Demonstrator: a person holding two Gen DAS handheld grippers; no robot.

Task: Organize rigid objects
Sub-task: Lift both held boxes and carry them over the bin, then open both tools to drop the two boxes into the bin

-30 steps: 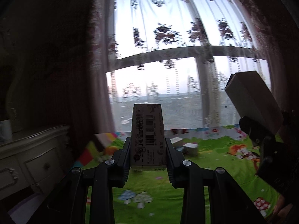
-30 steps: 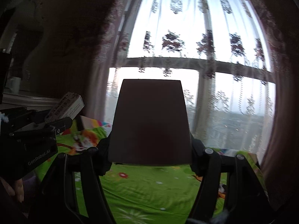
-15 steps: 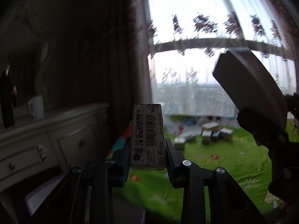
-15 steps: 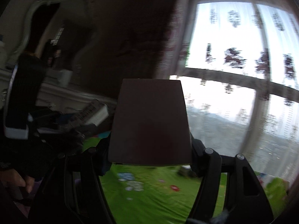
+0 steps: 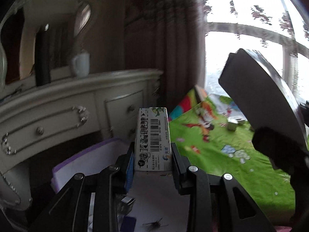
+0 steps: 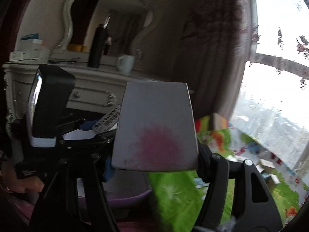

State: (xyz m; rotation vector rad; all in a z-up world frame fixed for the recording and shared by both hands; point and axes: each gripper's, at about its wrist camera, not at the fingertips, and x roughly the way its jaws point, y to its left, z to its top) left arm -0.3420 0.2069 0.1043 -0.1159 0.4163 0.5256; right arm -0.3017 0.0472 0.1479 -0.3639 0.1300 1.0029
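Observation:
My left gripper [image 5: 153, 162] is shut on a narrow white carton [image 5: 153, 139] with a barcode, held upright between the pads. Below it lies a purple-rimmed bin [image 5: 85, 160] with a pale inside. My right gripper [image 6: 155, 160] is shut on a wide dark grey box [image 6: 156, 127] that fills the gap between its jaws. In the left wrist view the grey box [image 5: 258, 98] hangs at the right, above the right gripper's black body. In the right wrist view the left gripper [image 6: 108, 127] and its carton [image 6: 109, 118] sit at the left, over the purple bin [image 6: 127, 197].
A cream dresser [image 5: 63, 106] with drawers stands behind the bin, bearing a white mug [image 5: 81, 65], a dark bottle [image 6: 96, 46] and a mirror [image 6: 92, 13]. A green play mat [image 5: 227, 154] with several small boxes [image 5: 235, 123] stretches right toward the curtained window [image 5: 251, 29].
Both grippers have swung left, away from the window and toward the dresser. The purple bin has come into view below them. Each grip is unchanged.

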